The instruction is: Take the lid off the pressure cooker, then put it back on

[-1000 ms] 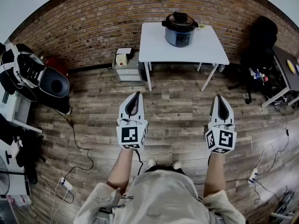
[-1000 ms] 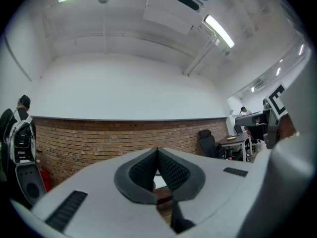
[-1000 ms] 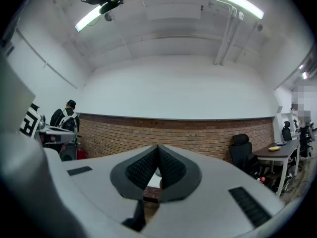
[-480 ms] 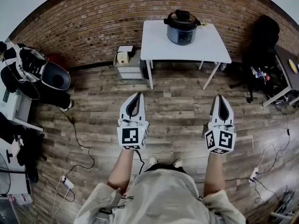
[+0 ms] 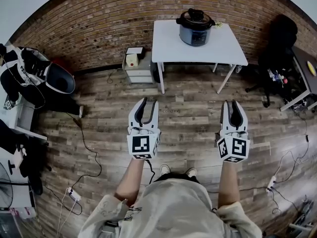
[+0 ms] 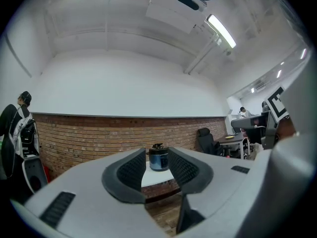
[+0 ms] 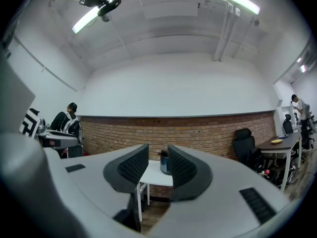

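The pressure cooker (image 5: 196,28), blue-grey with its black lid (image 5: 195,18) on, stands on a white table (image 5: 168,48) against the brick wall, far ahead of me. It also shows small and distant between the jaws as the cooker (image 6: 158,158) in the left gripper view and the cooker (image 7: 165,162) in the right gripper view. My left gripper (image 5: 144,106) is held level over the wooden floor, open, its jaws having just been opening with nothing between them. My right gripper (image 5: 233,106) is level too, open a little, its jaws likewise just opening on nothing.
A small drawer unit (image 5: 136,68) stands left of the table. A black office chair (image 5: 277,48) and a dark desk (image 5: 304,71) are at the right. Bags and equipment (image 5: 44,81) crowd the left side. Cables and a power strip (image 5: 74,196) lie on the floor.
Both grippers' jaws have parted, the left wider than the right. The view has drifted slightly toward the table.
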Available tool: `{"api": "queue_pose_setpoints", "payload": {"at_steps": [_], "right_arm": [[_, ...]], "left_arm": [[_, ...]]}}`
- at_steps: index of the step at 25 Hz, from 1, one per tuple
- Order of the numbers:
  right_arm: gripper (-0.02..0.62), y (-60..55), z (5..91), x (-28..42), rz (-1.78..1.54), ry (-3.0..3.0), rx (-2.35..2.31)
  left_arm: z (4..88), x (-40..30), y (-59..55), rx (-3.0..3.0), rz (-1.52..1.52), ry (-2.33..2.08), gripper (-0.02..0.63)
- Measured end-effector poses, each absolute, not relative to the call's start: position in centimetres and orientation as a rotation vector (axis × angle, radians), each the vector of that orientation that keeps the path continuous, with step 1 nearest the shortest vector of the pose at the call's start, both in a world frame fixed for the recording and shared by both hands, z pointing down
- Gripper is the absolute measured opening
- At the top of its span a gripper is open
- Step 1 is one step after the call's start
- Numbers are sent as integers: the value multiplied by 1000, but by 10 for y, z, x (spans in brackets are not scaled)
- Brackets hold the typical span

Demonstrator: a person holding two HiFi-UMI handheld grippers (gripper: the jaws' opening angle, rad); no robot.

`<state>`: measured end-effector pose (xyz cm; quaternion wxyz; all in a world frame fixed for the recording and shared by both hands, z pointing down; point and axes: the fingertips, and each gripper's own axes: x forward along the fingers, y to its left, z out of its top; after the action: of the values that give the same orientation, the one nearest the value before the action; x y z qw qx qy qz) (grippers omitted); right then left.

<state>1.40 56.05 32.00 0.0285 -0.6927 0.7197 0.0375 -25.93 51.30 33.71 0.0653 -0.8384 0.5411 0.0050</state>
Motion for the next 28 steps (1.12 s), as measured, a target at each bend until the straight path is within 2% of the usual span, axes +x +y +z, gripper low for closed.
{"api": "queue_pose_setpoints", "payload": {"at_steps": [3,6,17,28], "right_arm": [[205,556,319,1,123,2248,-2105],[236,554,320,-11,134,2242,-2109],[244,533,337,-22,110,2231,-2168],[250,453,360,17,46,2227,-2158]], "left_arm": [[339,-271,506,-2528,2,1620,197],[342,-286,501,-2544,5,1614,233],[365,-300,472,-2589,-20,1604,238],[382,-260,392,-2599,-72,1600,238]]}}
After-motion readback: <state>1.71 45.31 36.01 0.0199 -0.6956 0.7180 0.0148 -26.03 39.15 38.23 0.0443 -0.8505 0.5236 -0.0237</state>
